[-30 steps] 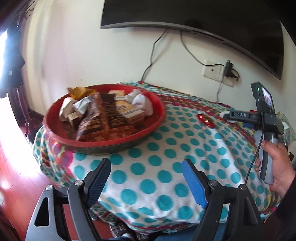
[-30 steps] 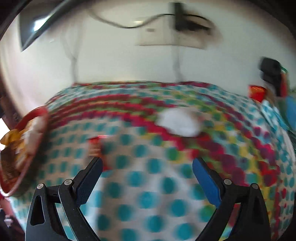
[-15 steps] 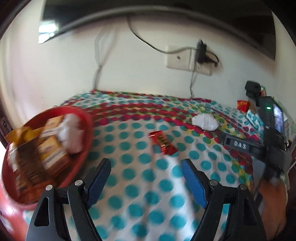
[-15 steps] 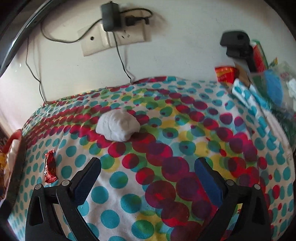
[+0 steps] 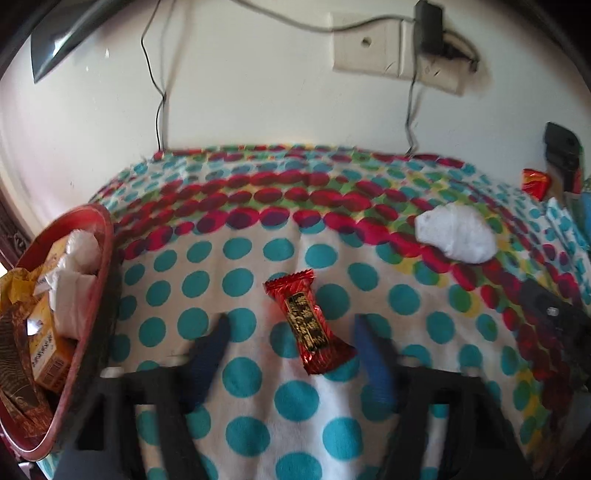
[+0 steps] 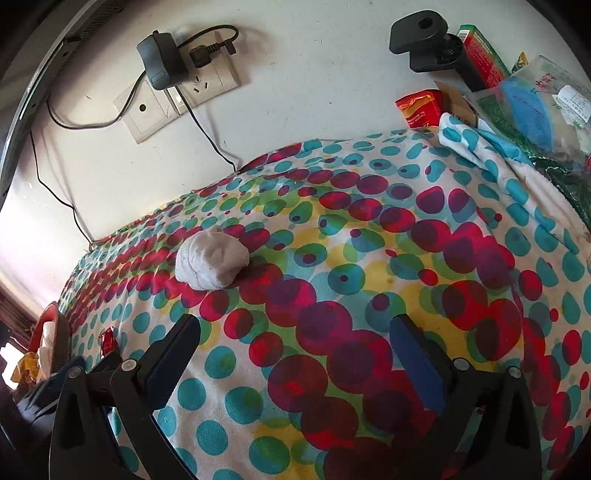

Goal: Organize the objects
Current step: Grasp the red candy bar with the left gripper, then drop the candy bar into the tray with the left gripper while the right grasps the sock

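A red candy wrapper point(image 5: 309, 320) lies on the polka-dot cloth point(image 5: 258, 406), right between the open jaws of my left gripper point(image 5: 291, 328), which is empty. A white crumpled wad point(image 5: 455, 233) lies further back right; it also shows in the right wrist view point(image 6: 210, 257), ahead and left of my open, empty right gripper point(image 6: 295, 332). The red tray point(image 5: 99, 280) with snack packets and white wads sits at the left edge. The candy also shows in the right wrist view point(image 6: 107, 339) at far left.
The wall with a socket and charger point(image 6: 162, 66) is behind the table. At the right stand a red packet point(image 6: 421, 105), a black clamp point(image 6: 424, 35), a green box and a plastic bag point(image 6: 535, 107). The right gripper's body point(image 5: 554, 325) shows in the left view.
My left gripper has swung right from the tray and moved in over the red candy. My right gripper has moved forward and right, closer to the white wad.
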Demonstrator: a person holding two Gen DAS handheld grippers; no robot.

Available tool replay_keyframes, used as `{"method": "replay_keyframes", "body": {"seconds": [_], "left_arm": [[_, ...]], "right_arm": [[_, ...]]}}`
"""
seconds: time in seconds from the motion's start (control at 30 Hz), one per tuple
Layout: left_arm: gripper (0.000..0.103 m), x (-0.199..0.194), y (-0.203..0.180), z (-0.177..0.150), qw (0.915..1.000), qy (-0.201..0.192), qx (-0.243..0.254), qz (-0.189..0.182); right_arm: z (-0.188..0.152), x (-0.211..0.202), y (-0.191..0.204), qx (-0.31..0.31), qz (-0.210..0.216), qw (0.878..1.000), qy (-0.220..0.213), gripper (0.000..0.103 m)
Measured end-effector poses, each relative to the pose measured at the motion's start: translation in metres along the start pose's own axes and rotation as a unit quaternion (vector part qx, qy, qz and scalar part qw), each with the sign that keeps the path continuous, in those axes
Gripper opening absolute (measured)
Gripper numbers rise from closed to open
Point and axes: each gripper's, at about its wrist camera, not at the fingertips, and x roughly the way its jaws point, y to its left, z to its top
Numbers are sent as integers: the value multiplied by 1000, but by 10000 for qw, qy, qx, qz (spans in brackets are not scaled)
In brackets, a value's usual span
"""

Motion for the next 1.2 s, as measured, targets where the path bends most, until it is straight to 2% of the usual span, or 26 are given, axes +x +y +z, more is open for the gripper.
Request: {"method": "replay_keyframes", "body": {"seconds": [0.03, 0.13, 0.27, 0.6, 1.2], "left_arm": [[32, 4, 0, 1, 10000, 62, -18, -5], [31, 6, -1, 3, 10000, 10, -57, 26], [20, 7, -7, 2, 10000, -23, 78, -26], [18, 4, -4, 4, 9997, 55, 92, -223], [18, -48, 15, 10, 9981, -526, 323, -34]], "right_arm": [[0, 0, -1, 30, 35, 10000, -8, 103], [1, 0, -2, 48, 83, 10000, -6, 103], [1, 0, 0, 10, 57, 10000, 15, 103], [1, 1, 1, -39, 0, 10000, 41, 103], [1, 3, 6, -169, -137, 9997, 103, 103]]}}
